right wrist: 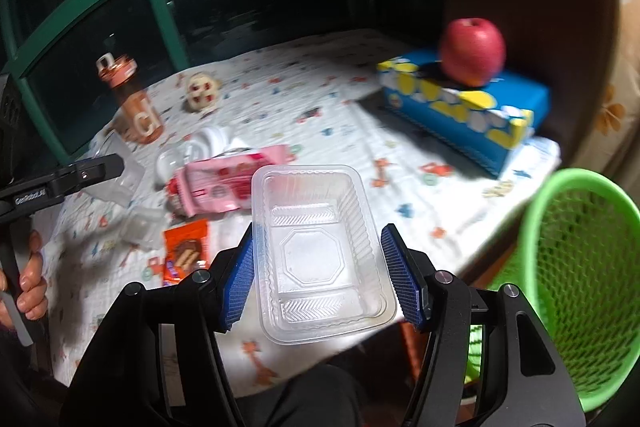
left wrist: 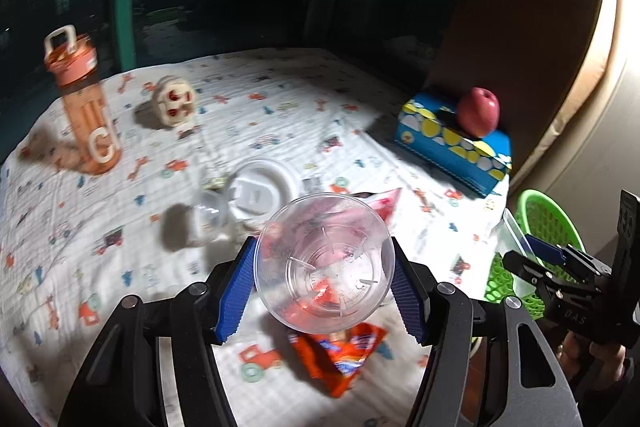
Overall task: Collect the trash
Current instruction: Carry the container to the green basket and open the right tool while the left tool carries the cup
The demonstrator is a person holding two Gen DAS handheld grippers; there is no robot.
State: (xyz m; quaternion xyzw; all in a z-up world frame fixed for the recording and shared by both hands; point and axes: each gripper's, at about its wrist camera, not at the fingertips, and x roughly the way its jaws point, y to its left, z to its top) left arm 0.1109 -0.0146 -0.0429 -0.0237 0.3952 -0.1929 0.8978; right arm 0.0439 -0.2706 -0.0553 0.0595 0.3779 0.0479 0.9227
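My left gripper [left wrist: 324,291] is shut on a clear plastic cup [left wrist: 324,263], its blue pads pressing both sides, and holds it above the table with the mouth facing the camera. My right gripper [right wrist: 322,277] is shut on a clear rectangular plastic tray [right wrist: 320,255], held over the table's near edge. On the patterned cloth [left wrist: 280,99] lie an orange snack wrapper [left wrist: 340,355] below the cup, a pink wrapper [right wrist: 228,183], a white lid [left wrist: 262,193] and a small clear container [left wrist: 204,223]. A green mesh basket [right wrist: 584,275] stands off the table's right side.
An orange water bottle [left wrist: 84,107] and a cream skull-like toy [left wrist: 174,101] stand at the back left. A blue tissue box [right wrist: 460,107] with a red apple [right wrist: 472,51] on it sits at the back right. Dark windows lie behind the table. A hand [right wrist: 28,283] grips the left handle.
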